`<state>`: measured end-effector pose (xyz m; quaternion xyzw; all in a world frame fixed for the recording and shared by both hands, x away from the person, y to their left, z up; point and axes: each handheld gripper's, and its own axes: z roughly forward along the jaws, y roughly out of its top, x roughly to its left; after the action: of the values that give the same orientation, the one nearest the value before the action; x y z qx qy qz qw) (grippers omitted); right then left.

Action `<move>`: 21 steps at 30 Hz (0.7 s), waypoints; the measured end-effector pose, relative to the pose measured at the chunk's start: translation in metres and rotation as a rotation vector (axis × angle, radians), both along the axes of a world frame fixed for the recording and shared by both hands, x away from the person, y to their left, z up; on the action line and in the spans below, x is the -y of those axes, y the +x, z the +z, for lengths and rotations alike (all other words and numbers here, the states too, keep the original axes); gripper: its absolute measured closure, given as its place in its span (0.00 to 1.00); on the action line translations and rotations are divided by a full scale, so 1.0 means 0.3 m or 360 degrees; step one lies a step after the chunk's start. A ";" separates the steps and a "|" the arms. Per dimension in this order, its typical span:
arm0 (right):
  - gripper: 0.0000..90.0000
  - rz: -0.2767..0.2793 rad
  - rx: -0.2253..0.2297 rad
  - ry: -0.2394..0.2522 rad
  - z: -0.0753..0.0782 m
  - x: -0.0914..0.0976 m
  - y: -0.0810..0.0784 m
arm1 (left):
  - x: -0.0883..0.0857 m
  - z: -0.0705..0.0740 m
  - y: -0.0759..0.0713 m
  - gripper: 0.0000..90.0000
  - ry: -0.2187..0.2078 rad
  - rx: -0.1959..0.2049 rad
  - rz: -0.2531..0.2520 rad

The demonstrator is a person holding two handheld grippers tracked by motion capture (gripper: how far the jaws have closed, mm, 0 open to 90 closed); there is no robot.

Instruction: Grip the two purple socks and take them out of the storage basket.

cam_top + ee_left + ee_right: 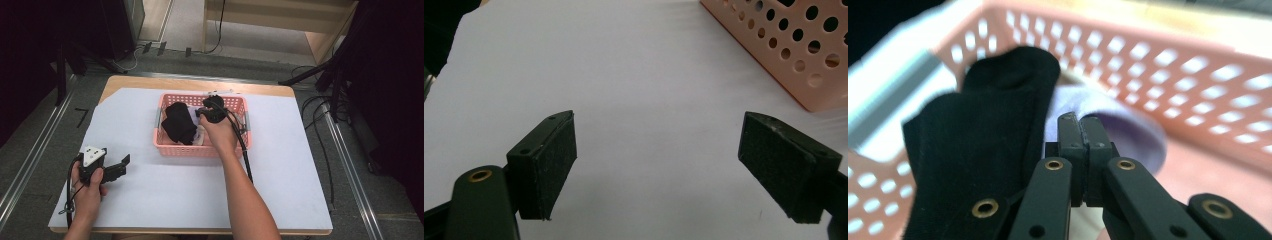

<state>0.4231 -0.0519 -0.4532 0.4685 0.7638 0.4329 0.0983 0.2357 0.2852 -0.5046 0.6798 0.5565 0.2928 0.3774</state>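
2 views differ: my right gripper (1081,131) view shows its jaws pressed together on pale lilac cloth (1128,132), half hidden from above. At frame centre, the pink basket (165,145) also holds black socks (179,122). Lower left, my left gripper (656,165) gapes empty.

A pink basket (172,149), its walls dotted with round holes, sits on a white sheet (280,165). Inside the basket, a black cloth (179,122) lies beside a pale lilac cloth (1128,132). Under the white sheet, the table (150,82) shows a light wood edge. Both grippers, left (122,165) and right (1080,127), are black with brass-coloured rivets.
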 end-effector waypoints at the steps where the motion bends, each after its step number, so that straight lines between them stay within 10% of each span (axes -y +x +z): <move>1: 1.00 0.0000 0.0000 0.0000 0.000 0.000 0.000 | 0.000 0.000 0.000 0.18 0.0000 0.0000 0.0000; 4: 1.00 -0.0079 0.0126 0.0043 0.025 0.037 -0.027 | 0.001 0.000 0.001 0.18 -0.0002 -0.0001 -0.0001; 8: 1.00 -0.0232 0.0304 -0.0084 0.064 0.089 -0.068 | 0.001 -0.001 0.001 0.18 -0.0005 0.0001 0.0001; 12: 0.86 -0.0343 0.0145 -0.0174 0.061 0.139 -0.055 | 0.003 -0.001 0.001 0.18 0.0006 0.0000 -0.0001; 18: 0.52 -0.0389 0.0349 -0.0132 0.061 0.168 -0.049 | 0.005 -0.001 0.002 0.18 0.0018 -0.0003 0.0003; 21: 0.44 -0.0333 0.0240 -0.0213 0.028 0.141 -0.010 | 0.004 -0.001 0.002 0.18 0.0014 0.0001 0.0000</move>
<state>0.4202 -0.0941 -0.4448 0.5042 0.7284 0.4023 0.2309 0.2362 0.2840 -0.5050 0.6814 0.5551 0.2953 0.3746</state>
